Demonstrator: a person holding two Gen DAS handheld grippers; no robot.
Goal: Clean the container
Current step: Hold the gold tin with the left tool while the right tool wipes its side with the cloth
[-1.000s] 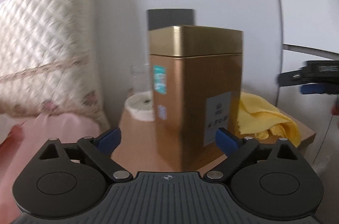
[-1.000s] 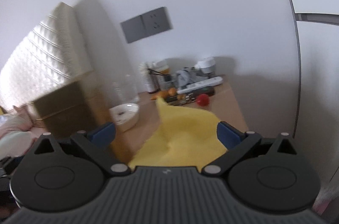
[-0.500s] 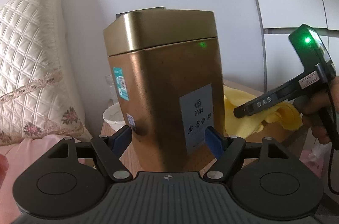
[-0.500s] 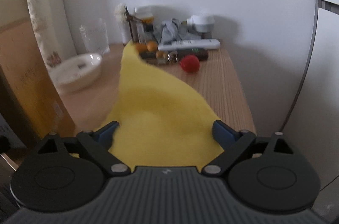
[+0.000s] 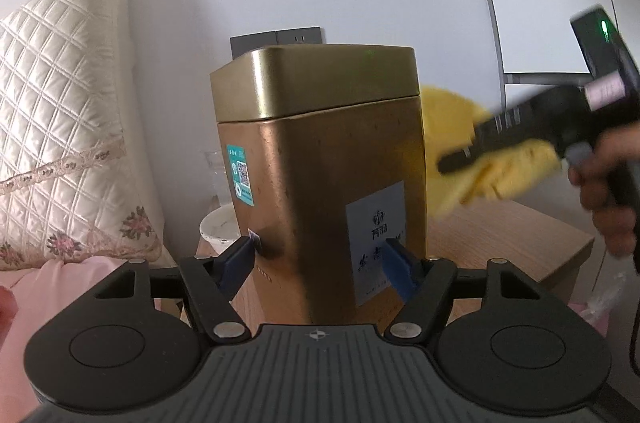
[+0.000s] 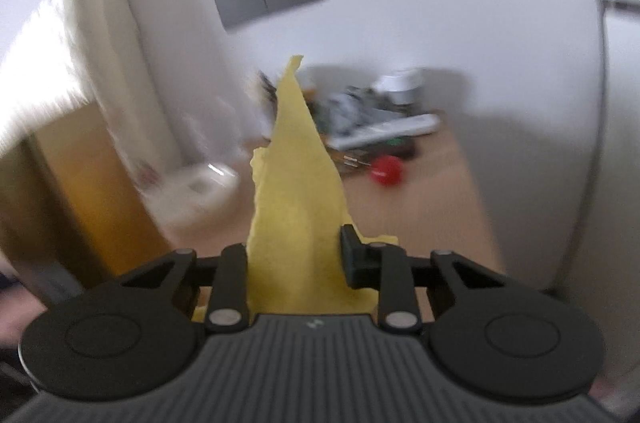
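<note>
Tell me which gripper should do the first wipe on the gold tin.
Right. The right gripper is shut on the yellow cloth, lifted beside the gold metal tin. The left gripper clamps the tin's base, steadying it.

Your left gripper (image 5: 322, 263) is clamped on the lower part of the gold tin (image 5: 320, 159), one blue pad on each side. Your right gripper (image 6: 294, 263) is closed on the yellow cloth (image 6: 296, 191), raised right of the tin near its lid; your right hand (image 5: 604, 183) wraps the handle.
</note>
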